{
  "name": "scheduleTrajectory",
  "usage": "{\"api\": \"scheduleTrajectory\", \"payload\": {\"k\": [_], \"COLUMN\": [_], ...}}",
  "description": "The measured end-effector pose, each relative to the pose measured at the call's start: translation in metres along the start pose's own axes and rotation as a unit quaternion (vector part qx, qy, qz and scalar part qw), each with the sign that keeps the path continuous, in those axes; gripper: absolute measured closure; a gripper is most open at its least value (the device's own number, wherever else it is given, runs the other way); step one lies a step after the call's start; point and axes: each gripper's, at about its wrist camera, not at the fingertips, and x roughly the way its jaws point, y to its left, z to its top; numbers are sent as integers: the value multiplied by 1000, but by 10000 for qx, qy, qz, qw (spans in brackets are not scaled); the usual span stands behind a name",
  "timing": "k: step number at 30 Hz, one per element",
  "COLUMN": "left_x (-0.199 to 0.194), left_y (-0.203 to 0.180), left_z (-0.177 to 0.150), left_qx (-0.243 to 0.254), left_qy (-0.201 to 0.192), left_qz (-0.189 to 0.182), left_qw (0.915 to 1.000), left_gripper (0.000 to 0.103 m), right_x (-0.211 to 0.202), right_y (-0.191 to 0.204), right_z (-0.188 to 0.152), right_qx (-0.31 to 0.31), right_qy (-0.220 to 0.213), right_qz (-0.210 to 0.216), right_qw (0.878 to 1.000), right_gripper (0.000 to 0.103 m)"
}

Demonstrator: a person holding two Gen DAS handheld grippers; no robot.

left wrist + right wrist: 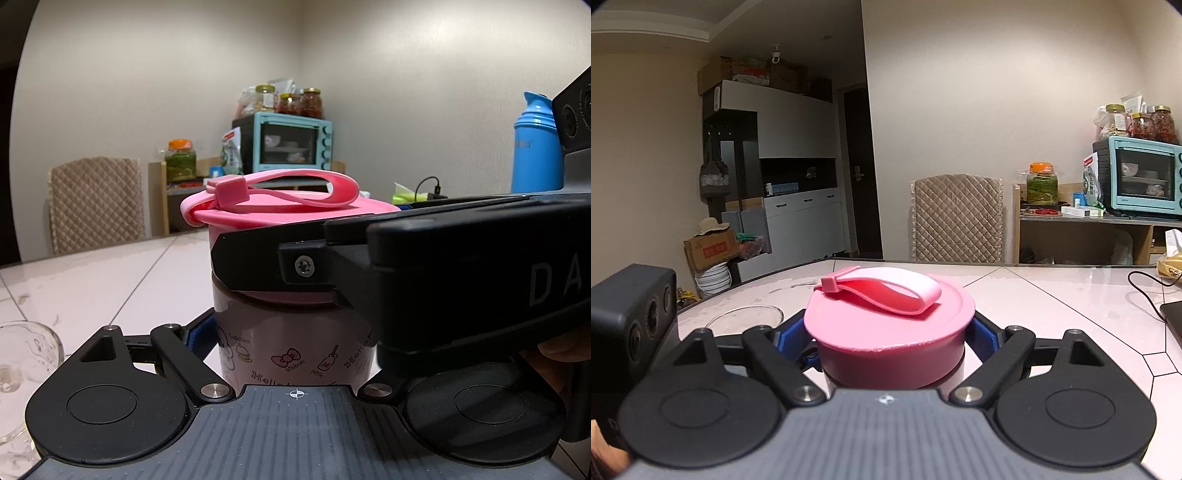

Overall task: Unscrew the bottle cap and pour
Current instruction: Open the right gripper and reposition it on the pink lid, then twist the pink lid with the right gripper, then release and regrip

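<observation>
Right gripper [892,339], centre of the right wrist view, is clamped on the pink screw cap [890,332] of a Hello Kitty bottle [291,347], its blue pads [982,338] pressed to either side of the cap's wall. Left gripper [288,350], low in the left wrist view, holds the bottle's pale body, which stands upright on the white marble-pattern table [92,288]; only one blue pad [197,338] shows, at the body's left side. A pink silicone carry loop [886,291] lies flat across the cap.

Should the lower grip slip as the cap is turned, the body would likely spin with it and the thread stay shut; a tilted pull could tip the bottle toward the clear glass [26,354] at lower left.

Printed on the body: "Hello Kitty", partly cut off, "Cupcake", "Ribbon", "Milk". The right gripper's housing [517,280] reads "DA", the rest hidden. Behind stand a teal toaster oven [291,142] and a blue thermos [535,144].
</observation>
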Motion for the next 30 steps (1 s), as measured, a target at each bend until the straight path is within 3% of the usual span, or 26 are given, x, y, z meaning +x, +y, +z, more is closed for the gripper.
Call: {"api": "scheduleTrajectory", "payload": {"k": [4,10,22,30], "left_x": [-1,-3,-5,-4], "left_y": [-1,-4,-16,-11], "left_z": [0,-1,-3,-3], "left_qx": [0,9,6,-4], "left_qy": [1,-1,-8,-11], "left_qz": [2,5,-9,-15], "left_qw": [10000,10000,10000,10000], "left_gripper": [13,13,13,13], "right_x": [-1,-1,5,1], "right_y": [-4,-21,-58,-53], "right_z": [0,2,7,13], "right_qx": [-126,-445,-785,-686], "right_qy": [-33,-21,-4,46], "right_qz": [164,756,2160,2130], "right_qw": [9998,9961,9732,9746], "right_gripper": [15,17,17,17]}}
